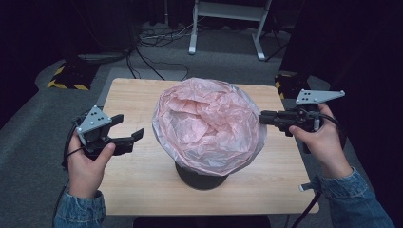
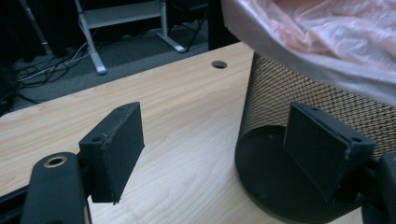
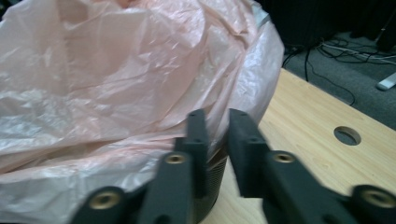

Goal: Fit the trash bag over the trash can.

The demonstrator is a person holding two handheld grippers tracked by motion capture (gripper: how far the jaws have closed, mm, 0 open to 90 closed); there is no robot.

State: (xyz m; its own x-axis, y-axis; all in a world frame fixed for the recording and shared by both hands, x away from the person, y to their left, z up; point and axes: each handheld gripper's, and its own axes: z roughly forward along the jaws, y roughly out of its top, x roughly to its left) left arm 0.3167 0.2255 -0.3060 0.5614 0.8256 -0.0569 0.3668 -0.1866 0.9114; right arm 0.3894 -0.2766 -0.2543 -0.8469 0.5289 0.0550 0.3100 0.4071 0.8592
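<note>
Pink bag (image 1: 209,123) lines mesh bin (image 2: 280,154); right hand-held gripper (image 3: 217,140) apparently pinches its edge; left hand-held gripper (image 2: 212,154) gapes.

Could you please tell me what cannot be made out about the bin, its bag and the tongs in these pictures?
- Inside of the mesh bin: hidden in the high view by the pink bag.
- Whether the right tongs pinch the bag's edge: their tips overlap the plastic in the right gripper view, blurred; a narrow gap shows between them.
- The bin's rim: covered by the folded-over bag in every view.
- The left tongs: open, holding nothing.
</note>
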